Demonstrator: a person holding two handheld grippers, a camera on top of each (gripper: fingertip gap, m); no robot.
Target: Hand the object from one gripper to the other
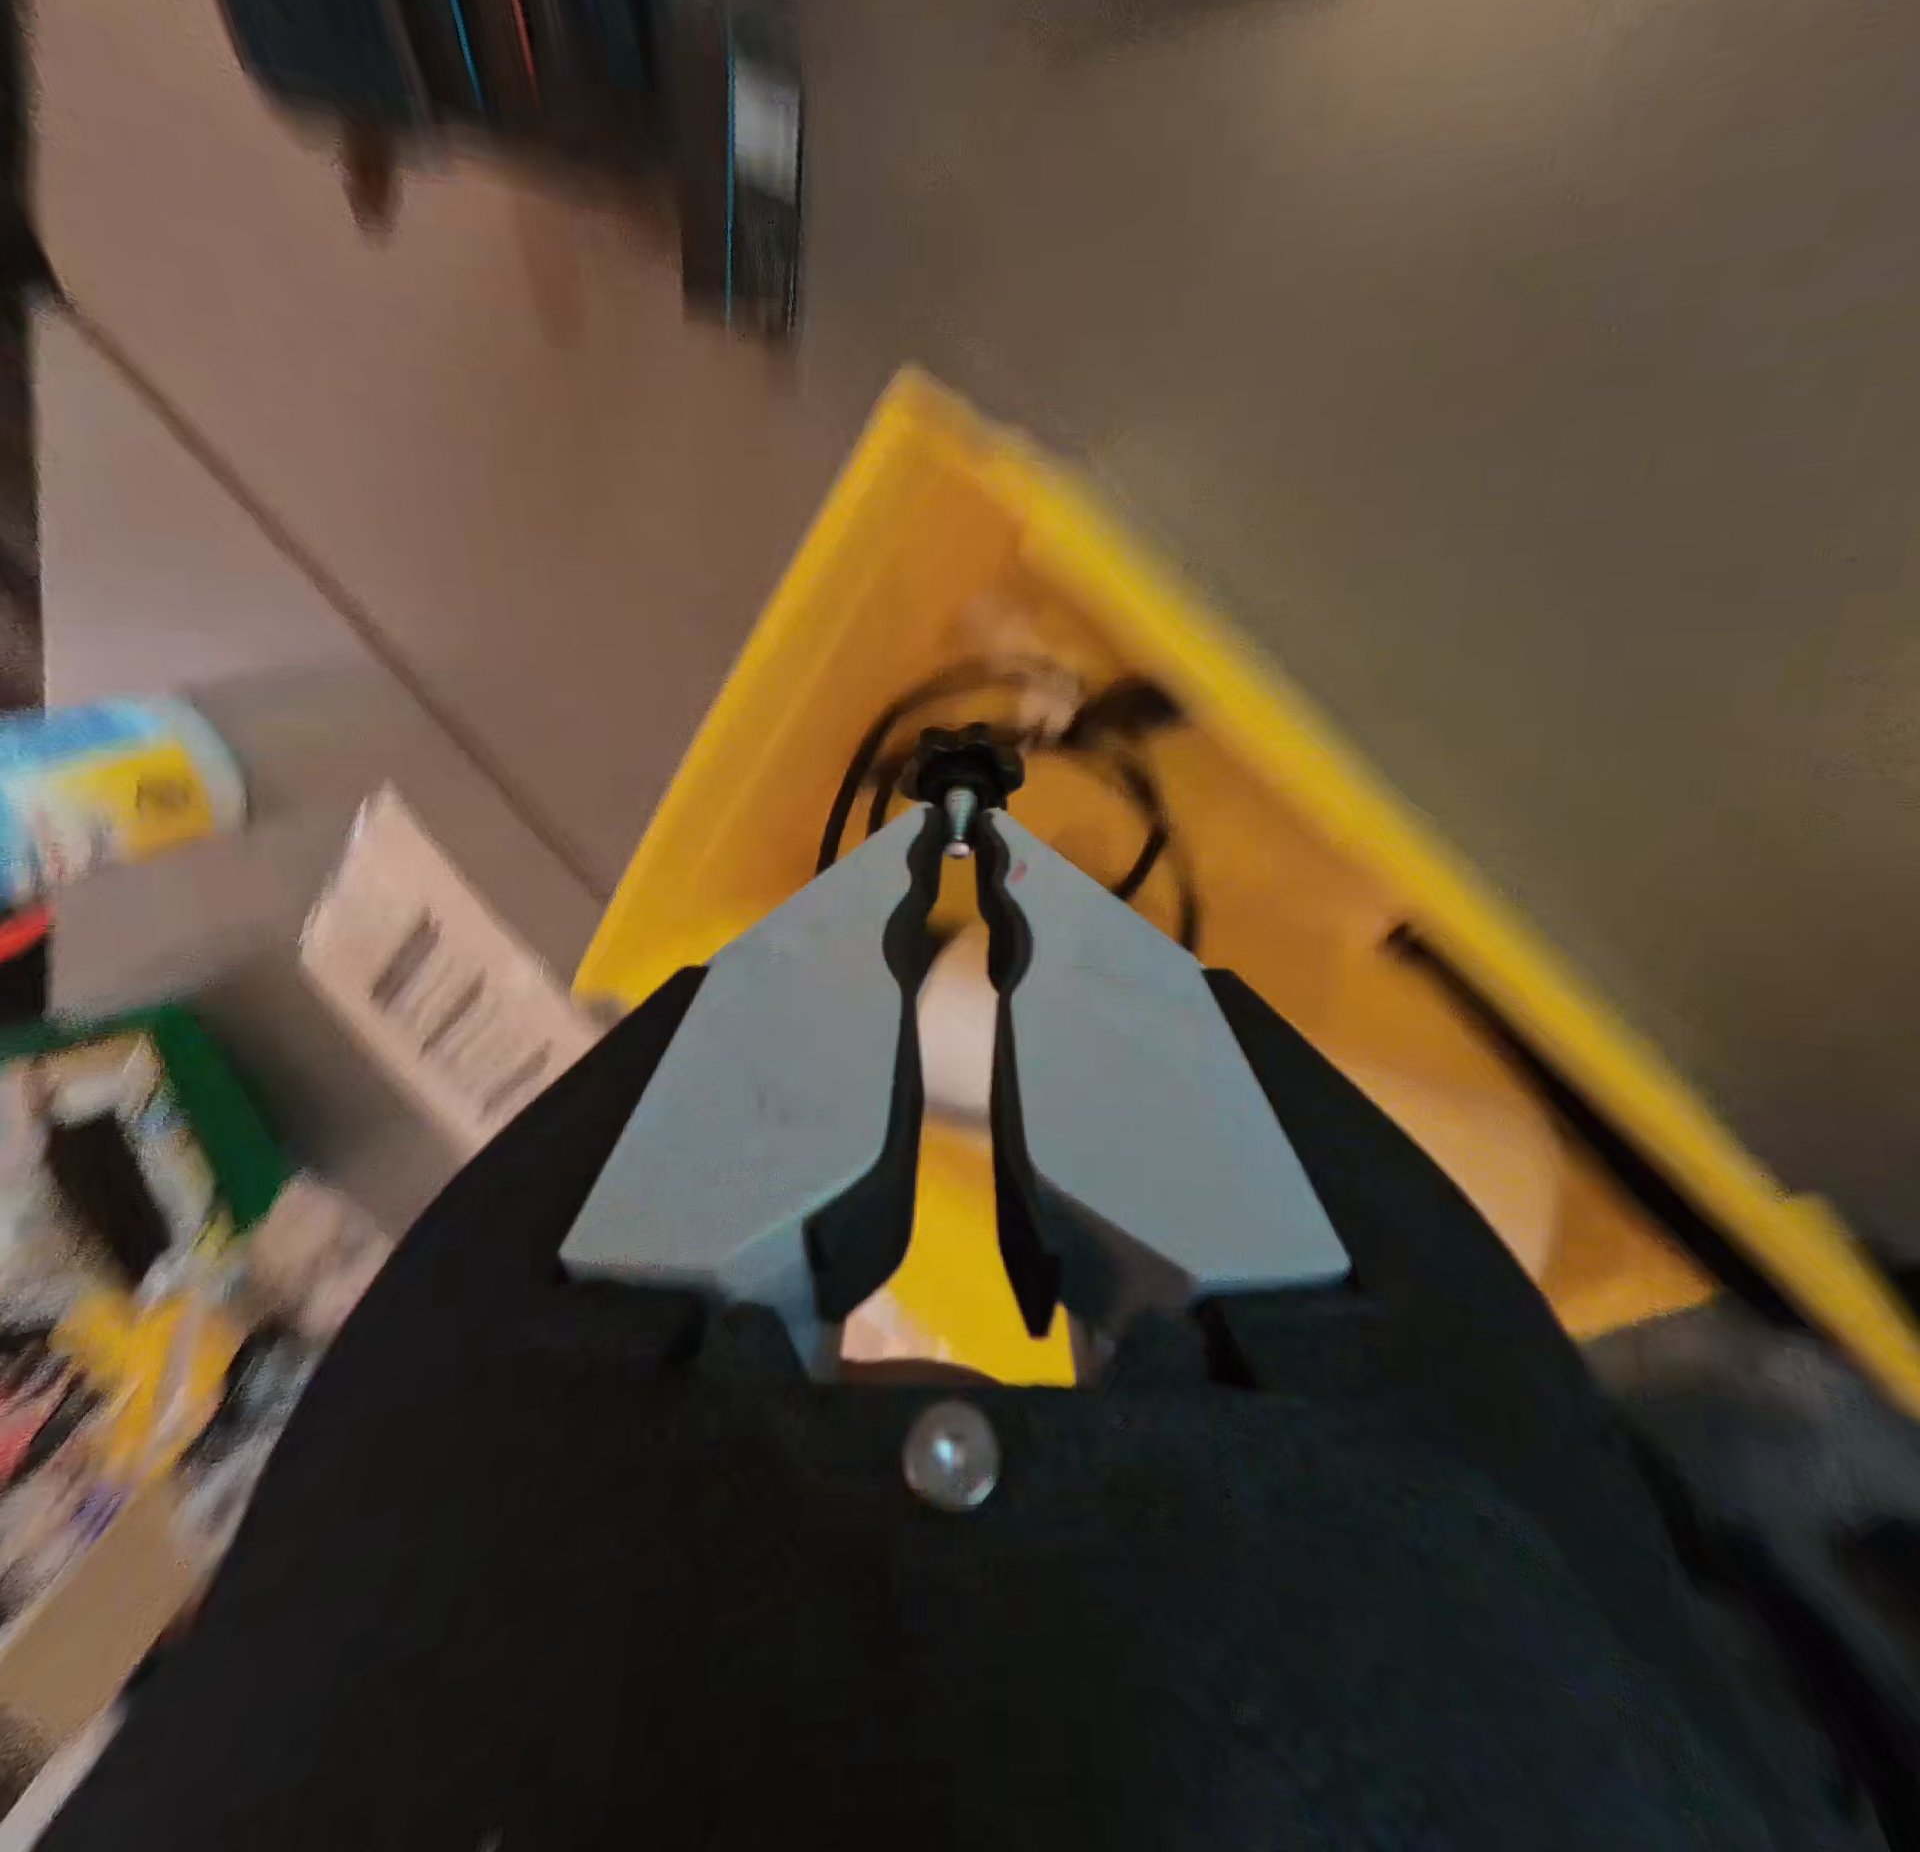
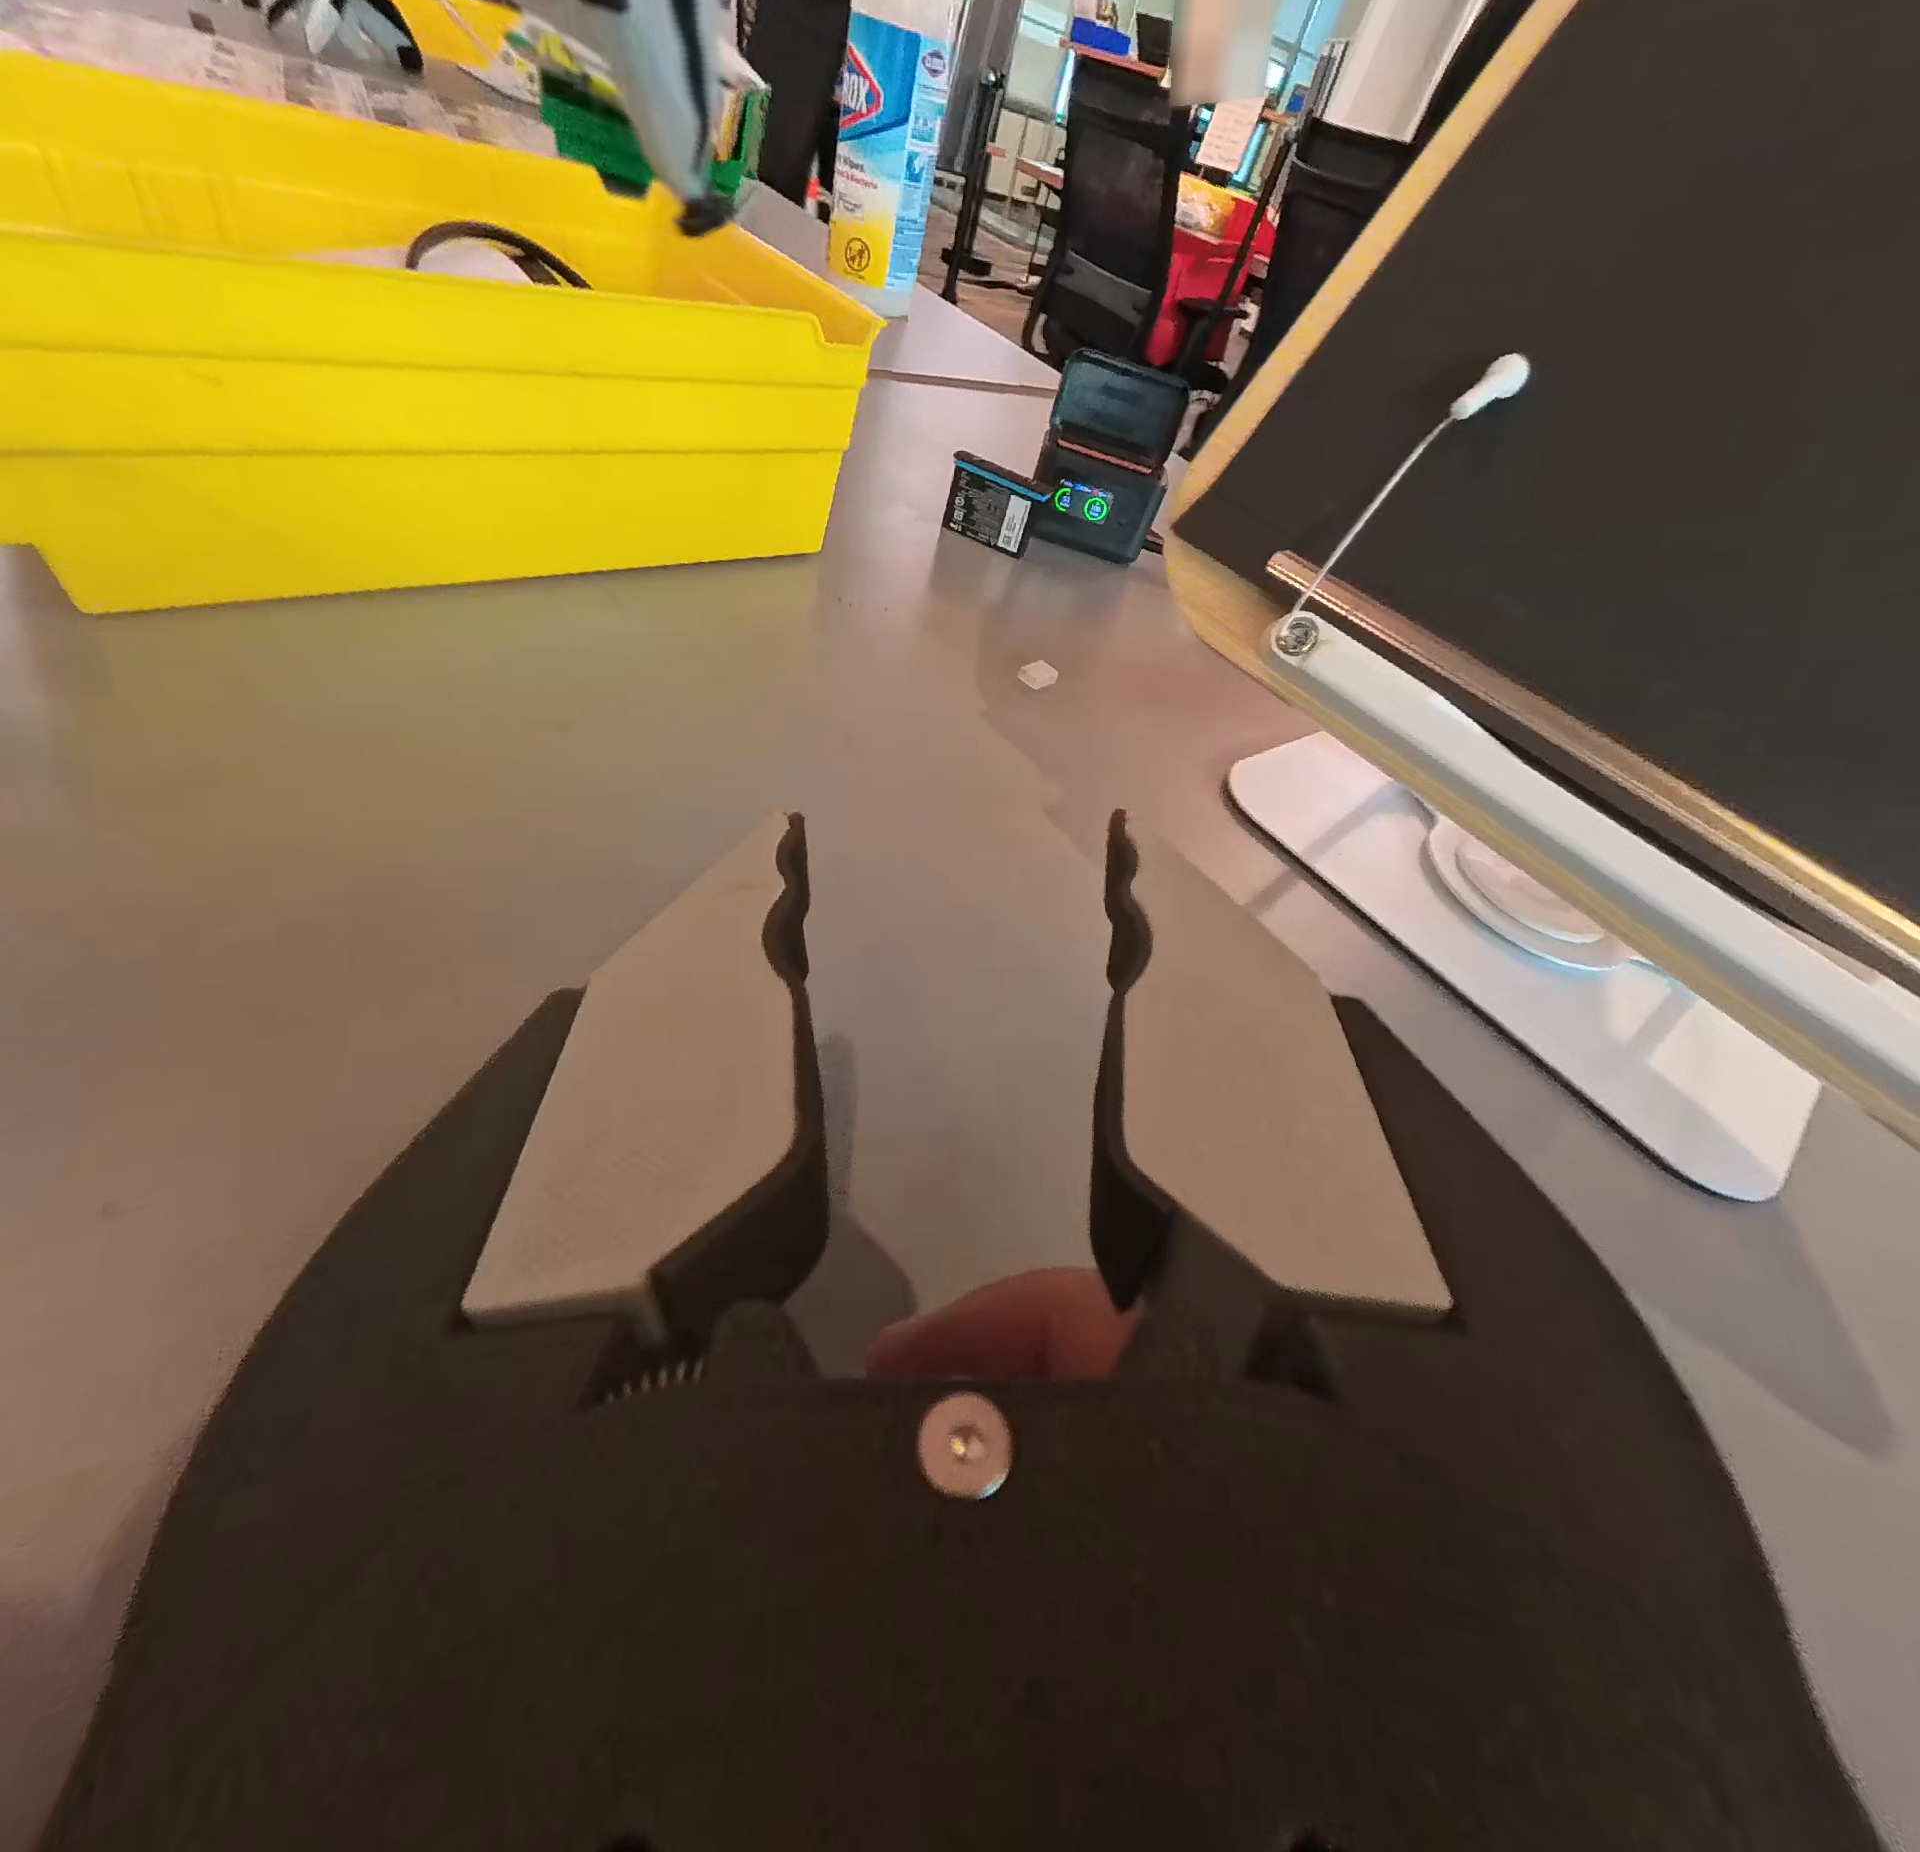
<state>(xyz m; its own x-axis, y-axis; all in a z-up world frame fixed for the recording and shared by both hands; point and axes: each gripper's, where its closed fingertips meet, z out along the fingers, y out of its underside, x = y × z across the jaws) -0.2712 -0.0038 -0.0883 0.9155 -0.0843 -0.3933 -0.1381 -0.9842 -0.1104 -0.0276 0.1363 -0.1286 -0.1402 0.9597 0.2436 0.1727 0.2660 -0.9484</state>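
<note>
The left gripper (image 1: 954, 828) is nearly closed, its tips pinching the thin metal shank of a small thumbscrew (image 1: 957, 768): a black, lobed plastic knob at twelve o'clock of the tips, with a short silvery threaded stud running back between them. It hangs above the yellow bin (image 1: 1382, 857), clear of the bin's contents. The screw looks light, rigid and not fragile, but it is tiny and the stud is smooth metal, so it could twist or slip out under a sideways nudge. The knob is the better hold for the other gripper: wider, scalloped and matte, and it sticks out free beyond the tips. The right gripper (image 2: 956, 846) is wide open and holds nothing, low over the grey table (image 2: 416, 815). From its view the left gripper (image 2: 698, 215) shows at eleven o'clock, blurred, tip down above the bin (image 2: 436, 431), the screw only a dark speck there. Both grippers have pale grey finger blocks lined with black wavy rubber pads (image 2: 1117, 929) on a black textured body. The bin is glossy moulded plastic with a stepped rim, holding a black cable (image 2: 488, 244) coiled over something white. At two o'clock of the right gripper stands a dark board (image 2: 1662, 296) on a white flat base, a cotton swab (image 2: 1496, 384) sticking up against it.
</note>
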